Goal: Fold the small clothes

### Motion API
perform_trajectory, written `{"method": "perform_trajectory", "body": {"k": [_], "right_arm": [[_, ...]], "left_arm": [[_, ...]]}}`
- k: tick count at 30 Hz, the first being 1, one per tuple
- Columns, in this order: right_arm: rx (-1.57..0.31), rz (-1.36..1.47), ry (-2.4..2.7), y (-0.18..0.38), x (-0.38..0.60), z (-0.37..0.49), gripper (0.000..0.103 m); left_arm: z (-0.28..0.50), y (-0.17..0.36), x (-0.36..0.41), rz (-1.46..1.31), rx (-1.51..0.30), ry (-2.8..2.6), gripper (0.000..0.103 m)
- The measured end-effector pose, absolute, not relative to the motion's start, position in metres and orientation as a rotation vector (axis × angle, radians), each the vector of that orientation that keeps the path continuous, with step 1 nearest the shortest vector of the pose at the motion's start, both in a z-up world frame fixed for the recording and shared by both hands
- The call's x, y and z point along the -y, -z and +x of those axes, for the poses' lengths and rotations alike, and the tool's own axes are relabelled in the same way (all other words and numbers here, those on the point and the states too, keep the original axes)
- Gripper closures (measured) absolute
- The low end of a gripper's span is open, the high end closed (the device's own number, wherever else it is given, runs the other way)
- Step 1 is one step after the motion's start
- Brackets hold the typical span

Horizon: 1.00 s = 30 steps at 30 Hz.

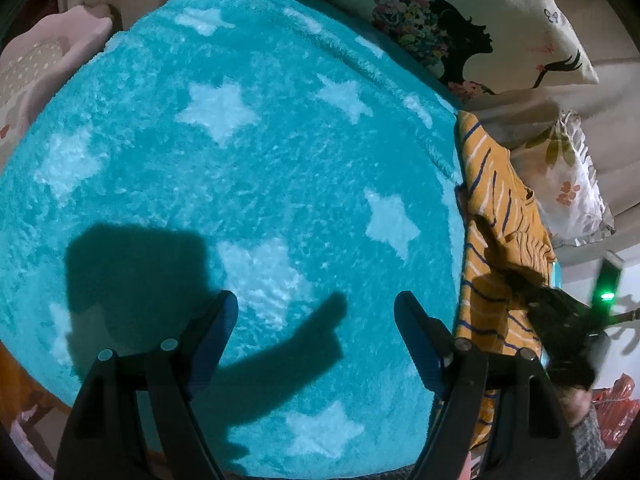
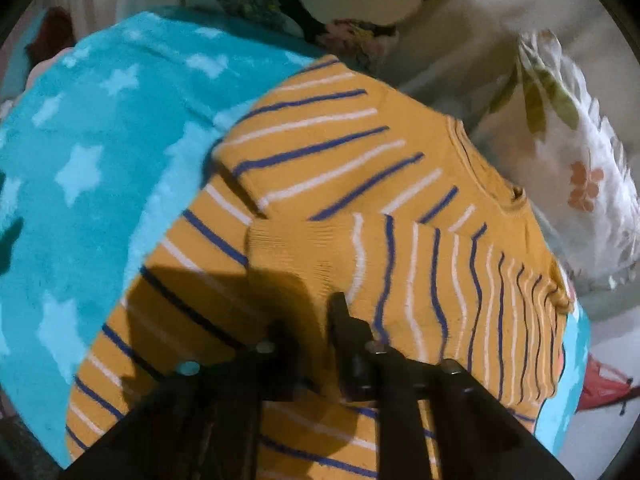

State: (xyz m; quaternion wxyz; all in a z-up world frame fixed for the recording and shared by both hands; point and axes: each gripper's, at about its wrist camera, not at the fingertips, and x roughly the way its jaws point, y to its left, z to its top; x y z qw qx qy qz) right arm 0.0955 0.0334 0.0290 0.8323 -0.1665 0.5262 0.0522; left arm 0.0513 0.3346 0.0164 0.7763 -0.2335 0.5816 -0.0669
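A mustard-yellow sweater (image 2: 360, 168) with blue and white stripes lies on the right side of a fluffy turquoise star blanket (image 2: 80, 160), one sleeve folded across its body. My right gripper (image 2: 310, 320) points down at the sleeve's cuff end, its fingers close together and pinching the fabric. In the left wrist view the sweater (image 1: 492, 208) shows along the blanket's (image 1: 240, 160) right edge, with the right tool's black body (image 1: 568, 320) and its green light over it. My left gripper (image 1: 316, 308) hovers open above bare blanket, nothing between its blue pads (image 1: 216, 332).
A cushion printed with a flowered silhouette (image 1: 460, 20) leans at the back. A ruffled floral pillow (image 1: 572, 184) sits just right of the sweater. A pink dotted item (image 1: 40, 60) lies at the far left, and a red plastic bag (image 1: 616, 412) at the lower right.
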Motion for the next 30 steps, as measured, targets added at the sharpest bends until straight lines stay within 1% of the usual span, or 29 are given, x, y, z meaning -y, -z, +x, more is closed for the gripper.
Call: {"method": "perform_trajectory", "body": {"k": [1, 4, 7, 10, 14, 19, 21, 22, 23, 24, 25, 26, 30], "right_arm": [[-1.103, -0.317, -0.098, -0.040, -0.028, 0.093, 0.098], [-1.047, -0.156, -0.069, -0.083, -0.004, 0.089, 0.098], [-0.980, 0.037, -0.038, -0.120, 0.021, 0.102, 0.098], [-0.934, 0.185, -0.006, -0.135, 0.032, 0.127, 0.098], [-1.004, 0.260, -0.021, -0.105, 0.013, 0.165, 0.097], [-1.120, 0.213, -0.059, -0.048, -0.032, 0.196, 0.097], [-1.163, 0.202, -0.087, -0.031, -0.045, 0.200, 0.091], [-1.173, 0.197, -0.093, -0.026, -0.048, 0.199, 0.084], [-1.168, 0.197, -0.108, -0.025, -0.050, 0.198, 0.074], [-1.163, 0.205, -0.133, -0.027, -0.051, 0.195, 0.068], [-1.164, 0.232, -0.182, -0.032, -0.051, 0.192, 0.055], [-1.166, 0.260, -0.221, -0.036, -0.050, 0.189, 0.050], [-1.161, 0.302, -0.275, -0.058, -0.035, 0.165, 0.050]], "left_arm": [[0.051, -0.016, -0.335, -0.506, -1.258, 0.143, 0.024], [0.050, -0.016, -0.340, -0.520, -1.252, 0.137, 0.023], [0.049, -0.017, -0.345, -0.527, -1.243, 0.129, 0.024], [0.047, -0.020, -0.346, -0.515, -1.232, 0.121, 0.023], [0.042, -0.024, -0.349, -0.493, -1.226, 0.112, 0.023], [0.040, -0.024, -0.352, -0.476, -1.239, 0.101, 0.023], [0.042, -0.024, -0.350, -0.465, -1.241, 0.109, 0.023], [0.044, -0.025, -0.347, -0.453, -1.242, 0.118, 0.023], [0.046, -0.025, -0.344, -0.444, -1.241, 0.126, 0.023], [0.048, -0.026, -0.341, -0.436, -1.240, 0.135, 0.023], [0.051, -0.027, -0.334, -0.423, -1.237, 0.151, 0.023], [0.053, -0.027, -0.330, -0.415, -1.236, 0.162, 0.023], [0.062, -0.023, -0.300, -0.390, -1.246, 0.252, 0.023]]}}
